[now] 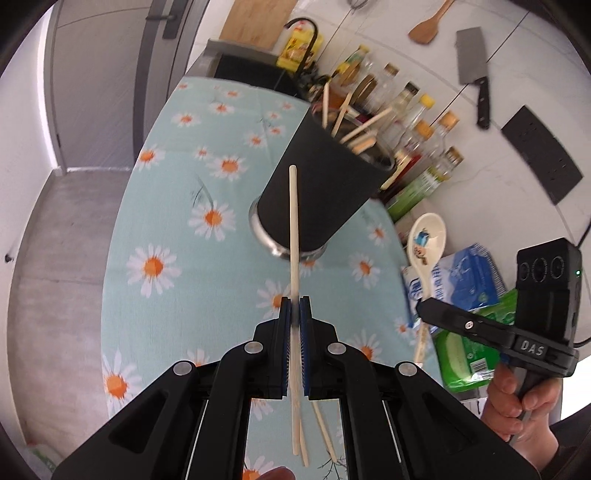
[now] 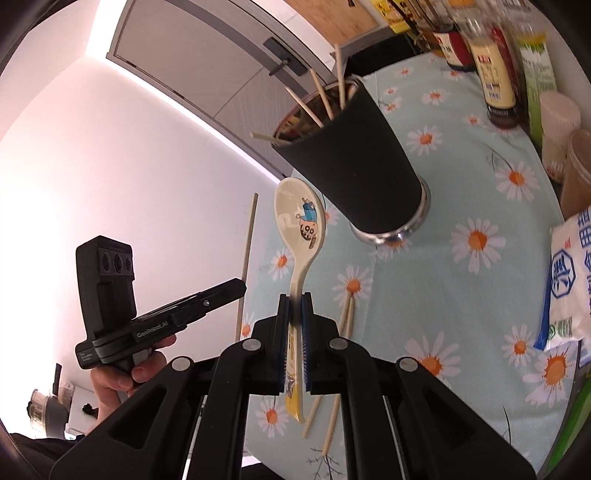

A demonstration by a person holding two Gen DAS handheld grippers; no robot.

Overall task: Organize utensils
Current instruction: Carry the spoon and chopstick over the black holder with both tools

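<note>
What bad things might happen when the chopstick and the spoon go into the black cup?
1. The black cup is already crowded with sticks, so the chopstick in the left gripper might snag on them.
2. The spoon in the right gripper is pinched only at its thin handle, so it might swivel or slip.

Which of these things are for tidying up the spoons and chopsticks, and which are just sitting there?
For the job:
left gripper holding a chopstick
right gripper holding the cartoon spoon
black holder
loose chopsticks

Just lying about:
sauce bottles
cleaver
wooden spatula
</note>
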